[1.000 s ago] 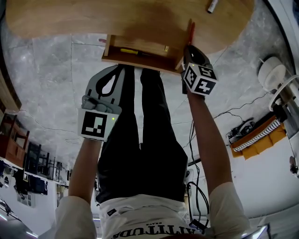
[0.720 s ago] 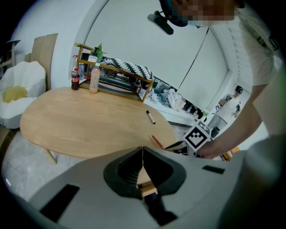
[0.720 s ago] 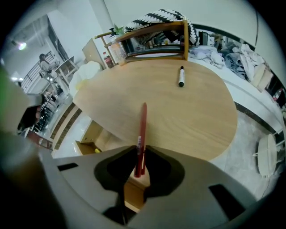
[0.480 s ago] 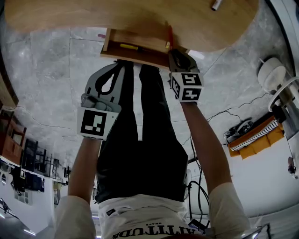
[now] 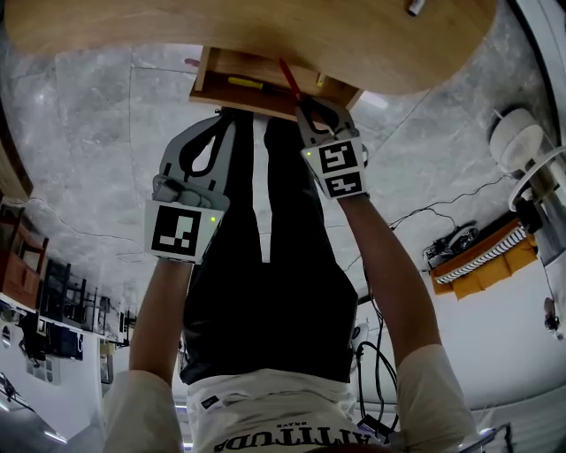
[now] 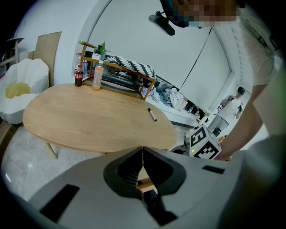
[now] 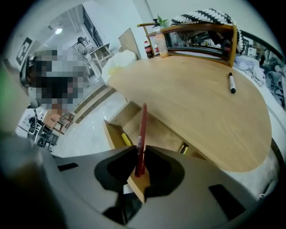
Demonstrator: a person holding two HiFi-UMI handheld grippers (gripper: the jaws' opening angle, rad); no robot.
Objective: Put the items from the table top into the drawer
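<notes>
My right gripper (image 5: pixel 305 100) (image 7: pixel 140 157) is shut on a red pen (image 7: pixel 142 134) (image 5: pixel 288 77), which sticks out past its jaws over the open wooden drawer (image 5: pixel 261 97) (image 7: pixel 117 134). A yellow item (image 5: pixel 244 83) (image 7: pixel 126 139) lies inside the drawer. The drawer hangs under an oval wooden table (image 5: pixel 177 22) (image 6: pixel 89 120) (image 7: pixel 196 107). A black marker (image 6: pixel 152 114) (image 7: pixel 232 83) (image 5: pixel 414 7) lies on the tabletop. My left gripper (image 5: pixel 215 134) (image 6: pixel 143 156) is shut with nothing in it and hovers in front of the drawer, to its left.
At the table's far edge stand a wooden rack (image 6: pixel 120 80) (image 7: pixel 196 38) and bottles (image 6: pixel 97 76) (image 7: pixel 154 44). A white beanbag (image 6: pixel 20 87) sits by the table's left end. The person's legs (image 5: pixel 265 265) are below the drawer. Cables and clutter (image 5: pixel 478 252) lie at the right.
My right gripper has carried the red pen leftwards from the drawer's right corner to over its middle, and rolled so the pen now leans left. The left gripper has stayed put.
</notes>
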